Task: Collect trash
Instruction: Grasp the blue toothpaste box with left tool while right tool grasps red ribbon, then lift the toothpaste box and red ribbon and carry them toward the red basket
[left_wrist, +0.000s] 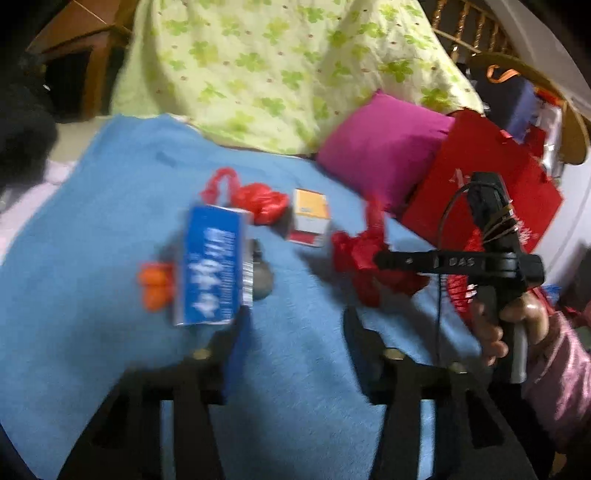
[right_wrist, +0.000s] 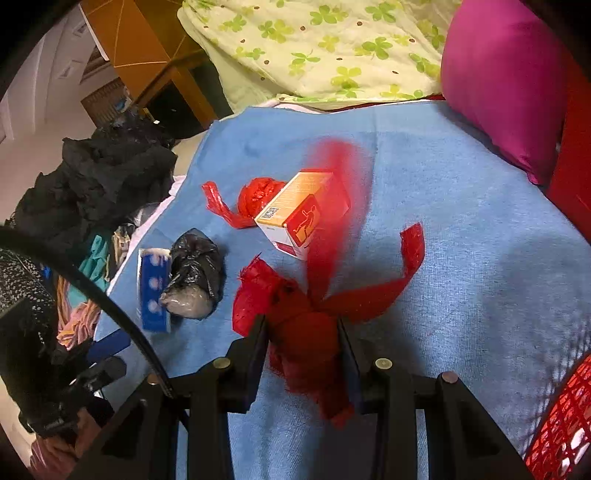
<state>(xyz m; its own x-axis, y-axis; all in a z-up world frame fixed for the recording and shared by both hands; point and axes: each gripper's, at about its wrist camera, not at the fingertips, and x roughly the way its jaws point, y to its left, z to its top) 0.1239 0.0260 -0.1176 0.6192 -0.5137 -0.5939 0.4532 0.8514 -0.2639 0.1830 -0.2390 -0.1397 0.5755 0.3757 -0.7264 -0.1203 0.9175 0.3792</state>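
Trash lies on a blue towel (left_wrist: 92, 221) spread over a bed. My right gripper (right_wrist: 303, 328) is shut on a crumpled red plastic bag (right_wrist: 310, 332), whose loose handles flap; the bag also shows in the left wrist view (left_wrist: 364, 258). My left gripper (left_wrist: 291, 325) is open, and a blue carton (left_wrist: 212, 266) stands just beyond its left finger. The blue carton (right_wrist: 153, 288) leans by a black knotted bag (right_wrist: 194, 277). An orange and white box (right_wrist: 303, 214) and a second red bag (right_wrist: 255, 199) lie further back. Small orange pieces (left_wrist: 153, 288) lie left of the carton.
A green clover quilt (left_wrist: 266, 70) and a magenta pillow (left_wrist: 384, 155) lie at the back. A red paper bag (left_wrist: 484, 177) stands at the right. A red mesh basket (right_wrist: 561, 424) is at the lower right. Dark clothes (right_wrist: 96, 177) are piled left of the towel.
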